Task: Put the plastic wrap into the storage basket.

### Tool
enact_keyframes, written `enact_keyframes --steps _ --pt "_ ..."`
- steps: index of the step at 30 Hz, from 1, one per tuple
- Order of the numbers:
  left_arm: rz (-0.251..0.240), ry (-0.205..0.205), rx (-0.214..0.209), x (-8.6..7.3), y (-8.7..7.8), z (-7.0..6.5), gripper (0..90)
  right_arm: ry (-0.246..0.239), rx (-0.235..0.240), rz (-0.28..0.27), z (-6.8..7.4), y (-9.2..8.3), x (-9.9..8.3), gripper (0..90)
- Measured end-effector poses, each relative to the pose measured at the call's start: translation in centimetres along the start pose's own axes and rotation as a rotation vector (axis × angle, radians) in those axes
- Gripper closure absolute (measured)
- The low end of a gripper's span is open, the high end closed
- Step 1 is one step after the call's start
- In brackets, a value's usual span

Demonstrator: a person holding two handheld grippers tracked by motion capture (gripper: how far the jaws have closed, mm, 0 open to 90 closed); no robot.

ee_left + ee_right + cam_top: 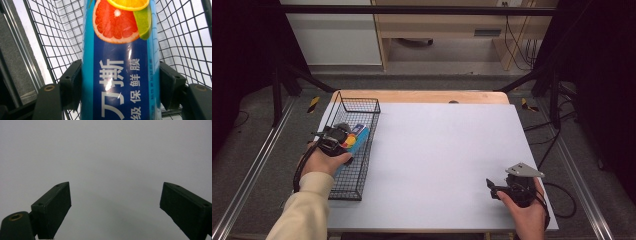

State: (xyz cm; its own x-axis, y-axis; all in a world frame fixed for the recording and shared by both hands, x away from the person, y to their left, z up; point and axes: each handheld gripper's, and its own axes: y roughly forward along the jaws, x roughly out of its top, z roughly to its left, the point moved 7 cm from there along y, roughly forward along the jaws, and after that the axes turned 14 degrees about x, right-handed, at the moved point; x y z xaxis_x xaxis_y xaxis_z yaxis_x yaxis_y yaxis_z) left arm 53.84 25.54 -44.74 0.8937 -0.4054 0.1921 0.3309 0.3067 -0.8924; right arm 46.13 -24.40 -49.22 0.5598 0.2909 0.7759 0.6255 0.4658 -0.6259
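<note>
Wire basket (362,107), left tool (120,82) gripping blue box (120,75) inside

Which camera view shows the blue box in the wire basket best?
The left gripper view: the blue box, with its fruit picture and print, sits close up between the left gripper's jaws. The high view gives a small blue patch in the wire basket.

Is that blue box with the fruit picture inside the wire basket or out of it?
Inside. The blue box has basket mesh on both sides and behind it, with the left gripper clamped on it.
</note>
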Motion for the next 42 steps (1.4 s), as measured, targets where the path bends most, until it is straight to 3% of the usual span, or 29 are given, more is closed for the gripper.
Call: enact_keyframes --steps 42 --pt "0.019 0.015 0.006 -0.19 0.46 -0.13 32.1 0.006 0.003 0.007 0.11 0.10 -0.07 10.2"
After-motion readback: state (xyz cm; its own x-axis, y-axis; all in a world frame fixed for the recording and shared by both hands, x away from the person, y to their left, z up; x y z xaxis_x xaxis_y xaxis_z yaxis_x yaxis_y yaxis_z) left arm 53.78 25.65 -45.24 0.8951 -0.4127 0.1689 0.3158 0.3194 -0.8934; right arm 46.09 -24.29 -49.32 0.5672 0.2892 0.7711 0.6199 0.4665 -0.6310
